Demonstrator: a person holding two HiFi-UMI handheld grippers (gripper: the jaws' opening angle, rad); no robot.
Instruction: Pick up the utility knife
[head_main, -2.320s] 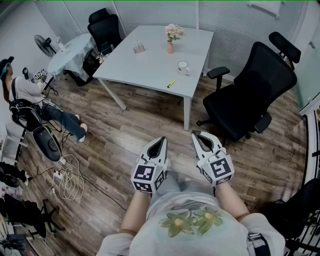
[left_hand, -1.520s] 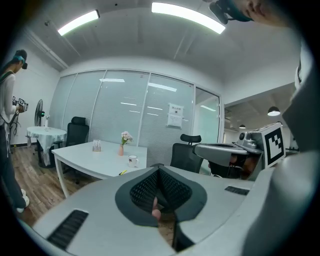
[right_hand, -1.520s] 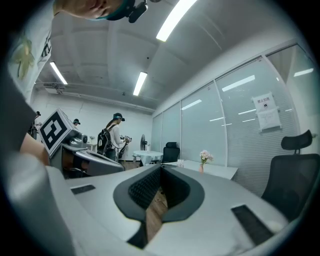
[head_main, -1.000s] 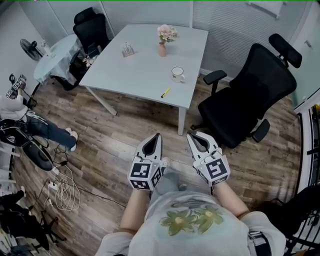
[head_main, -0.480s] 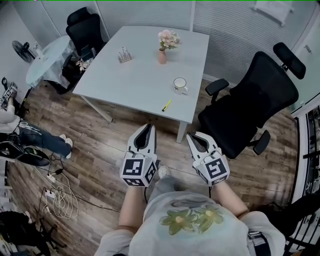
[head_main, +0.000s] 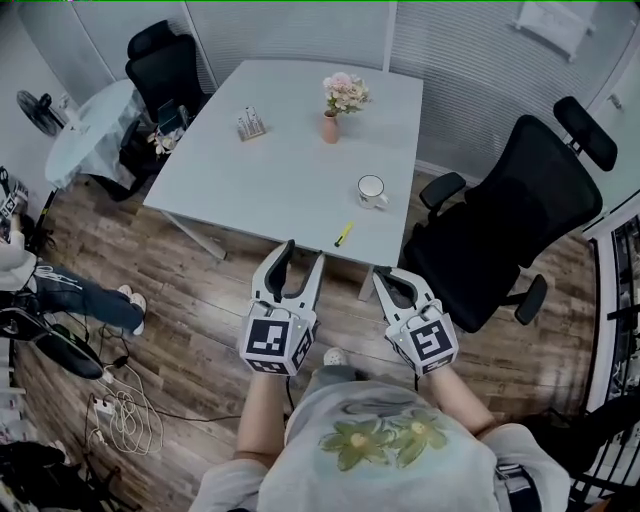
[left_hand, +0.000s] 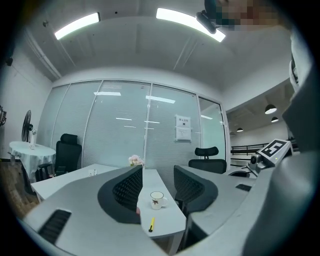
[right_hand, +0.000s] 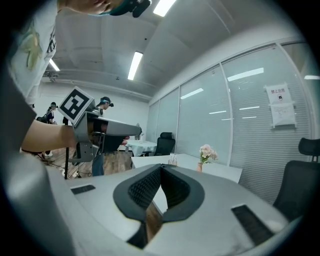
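Left tongs (head_main: 302, 254) are seen in the head view with the jaws spread in a V, having just been opening. Nothing is held between them, and they are pointed at the near edge of the grey desk (head_main: 260, 190). Right tongs (head_main: 390, 274) are held just beside them on the right, with the jaws brought together and empty. The yellow utility knife (head_main: 343, 235) is laid on the desk close to its near right corner, apart from both tongs. A white mug (head_main: 371, 189) is placed just beyond it. A pink vase of flowers (head_main: 332, 120) is set farther off, and what may be a small rack (head_main: 251, 124) is at the far left. A black office chair (head_main: 505, 215) is stood right of the desk.

In the left gripper view, the left tongs (left_hand: 158, 172) are shown parted. The utility knife (left_hand: 151, 224) and mug (left_hand: 157, 200) are framed in the gap, on the desk beyond the tips.

In the right gripper view, the right tongs (right_hand: 161, 169) are shown closed tip to tip with nothing gripped. The flowers (right_hand: 206, 152) are seen beyond.
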